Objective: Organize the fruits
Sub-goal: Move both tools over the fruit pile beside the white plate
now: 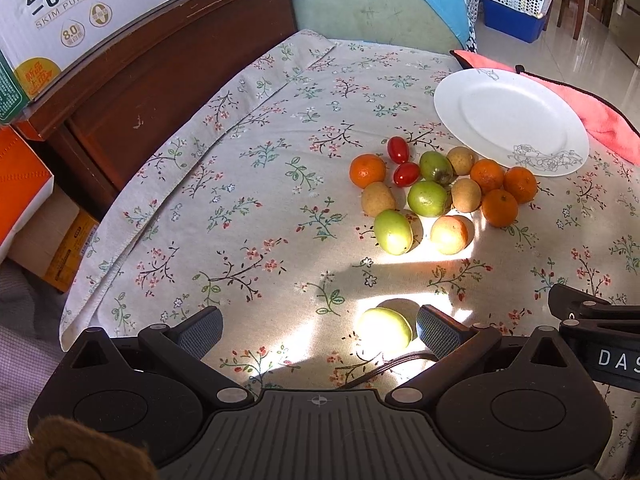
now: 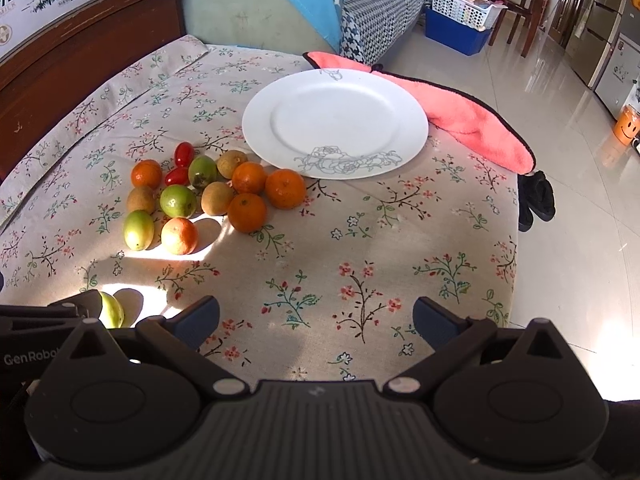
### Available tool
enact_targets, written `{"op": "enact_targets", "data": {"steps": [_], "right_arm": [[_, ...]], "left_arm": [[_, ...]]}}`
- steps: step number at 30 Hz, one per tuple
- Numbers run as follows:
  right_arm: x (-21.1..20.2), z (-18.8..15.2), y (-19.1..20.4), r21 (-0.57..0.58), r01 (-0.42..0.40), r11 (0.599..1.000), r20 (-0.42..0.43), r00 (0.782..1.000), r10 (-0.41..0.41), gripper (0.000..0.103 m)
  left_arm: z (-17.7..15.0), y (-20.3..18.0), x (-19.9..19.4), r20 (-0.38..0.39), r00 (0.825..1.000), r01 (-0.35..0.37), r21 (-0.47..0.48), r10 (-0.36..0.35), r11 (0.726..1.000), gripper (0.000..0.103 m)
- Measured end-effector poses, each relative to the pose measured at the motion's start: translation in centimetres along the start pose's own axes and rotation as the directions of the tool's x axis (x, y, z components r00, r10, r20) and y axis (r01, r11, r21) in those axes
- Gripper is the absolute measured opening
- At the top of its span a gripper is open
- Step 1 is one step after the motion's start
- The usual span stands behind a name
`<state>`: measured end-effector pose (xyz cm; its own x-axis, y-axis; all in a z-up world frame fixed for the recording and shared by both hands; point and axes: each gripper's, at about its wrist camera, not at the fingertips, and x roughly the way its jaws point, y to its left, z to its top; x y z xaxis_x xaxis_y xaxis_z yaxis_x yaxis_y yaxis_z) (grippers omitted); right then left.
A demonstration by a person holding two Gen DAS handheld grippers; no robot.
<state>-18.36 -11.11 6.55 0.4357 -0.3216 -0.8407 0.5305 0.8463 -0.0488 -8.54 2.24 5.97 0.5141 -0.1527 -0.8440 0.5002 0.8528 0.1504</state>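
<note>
- Left wrist view: left gripper [image 1: 318, 330] jaws wide, nothing held; lone green fruit [image 1: 385, 327] lies in the sun patch just inside the right finger, not touching as far as I can tell. Likely first pick
- Fruit pile [image 1: 436, 190] sits mid-cloth, touching the near rim of the white plate [image 1: 460, 80]; plate bare, so probably the drop target, nothing sorted yet
- Glare washes out the lone fruit's colour; right gripper's edge cut off at frame right
- Right wrist view: right gripper [image 2: 316, 324] also wide and empty, hovering over bare tablecloth [image 2: 400, 240], pointed at the plate, well apart from the pile [image 2: 208, 196]
- Lone fruit [image 2: 112, 310] half hidden behind the left gripper body; pink towel [image 2: 472, 120] partly tucked under the plate
</note>
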Motion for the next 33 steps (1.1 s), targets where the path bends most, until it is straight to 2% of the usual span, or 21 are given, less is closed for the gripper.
{"op": "enact_targets", "data": {"steps": [33], "right_arm": [[-0.05,-0.07,0.22,-0.006,0.008,1.000,0.010,1.000,-0.008,0.102]], "left_arm": [[-0.18,0.01,0.13,0.000,1.000,-0.001,-0.013,0.001,1.000,0.102]]}}
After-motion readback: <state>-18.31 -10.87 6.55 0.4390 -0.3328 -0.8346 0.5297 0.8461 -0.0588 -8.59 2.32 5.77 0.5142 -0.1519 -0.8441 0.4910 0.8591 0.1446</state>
